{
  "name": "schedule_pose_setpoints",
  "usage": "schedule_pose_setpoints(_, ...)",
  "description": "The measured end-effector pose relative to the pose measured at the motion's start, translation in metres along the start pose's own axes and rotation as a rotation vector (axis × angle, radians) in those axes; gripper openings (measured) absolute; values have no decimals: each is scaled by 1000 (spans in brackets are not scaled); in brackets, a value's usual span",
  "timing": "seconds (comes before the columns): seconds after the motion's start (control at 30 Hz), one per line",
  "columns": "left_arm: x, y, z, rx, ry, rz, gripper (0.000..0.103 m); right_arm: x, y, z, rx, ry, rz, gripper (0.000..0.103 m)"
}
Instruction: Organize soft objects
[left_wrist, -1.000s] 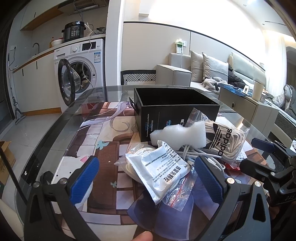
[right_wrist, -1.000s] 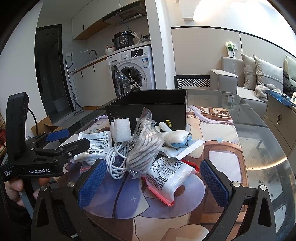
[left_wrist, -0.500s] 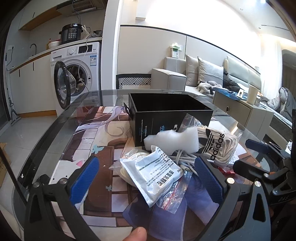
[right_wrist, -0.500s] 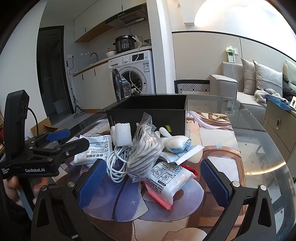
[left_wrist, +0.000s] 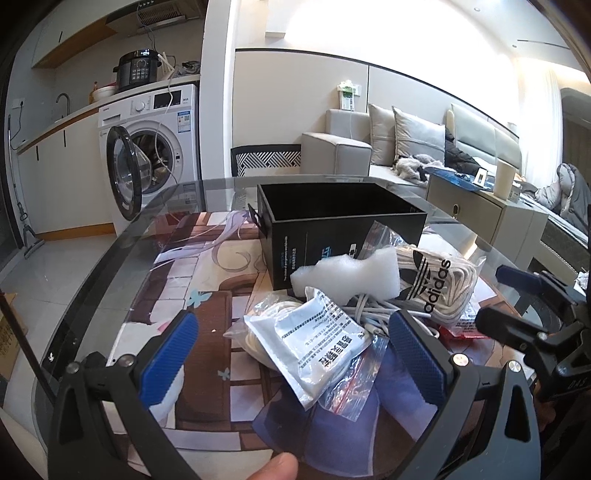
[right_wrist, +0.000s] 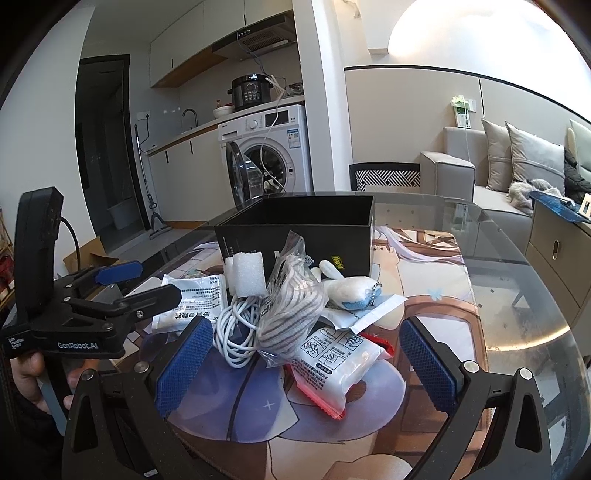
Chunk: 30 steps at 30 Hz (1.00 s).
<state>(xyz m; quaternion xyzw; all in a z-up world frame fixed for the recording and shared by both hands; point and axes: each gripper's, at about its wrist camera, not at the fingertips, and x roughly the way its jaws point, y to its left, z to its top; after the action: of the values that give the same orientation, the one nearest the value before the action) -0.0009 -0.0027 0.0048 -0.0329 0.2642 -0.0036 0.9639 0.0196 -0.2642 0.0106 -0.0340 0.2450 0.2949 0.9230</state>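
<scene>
- The black box is standing open at the far side of the glass bench and, as far as its visible interior shows, is holding nothing; the sorting appears to be only beginning.
- The soft items are lying heaped just in front of the box: foam block, bagged striped cloth, white cable, printed sachet, red-edged pouch and small plush (all still to be moved).
- The left claw is hovering with jaws wide, framing the sachet, gripping nothing.
- The right claw is likewise gaping, empty, facing the pouch.
- Compared with one second earlier, both claws are sitting slightly nearer the heap; no item has shifted.
</scene>
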Motion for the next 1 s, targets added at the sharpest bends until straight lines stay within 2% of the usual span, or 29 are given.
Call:
schedule_pose_setpoints(0.23,1,3,0,0,-1,-7,103,1,-4,0,23,22,13,103)
schedule_pose_setpoints(0.43,-1,1,0,17,-18,-6,103,3,1,-2,-13,35,-19,103)
schedule_pose_setpoints(0.77,3,-4,-3,49,6,-53,103,14,2,-6,-38,82,-52,103)
schedule_pose_setpoints(1.0,2,-4,-5,45,0,-56,103,21,1,-9,-56,114,-65,103)
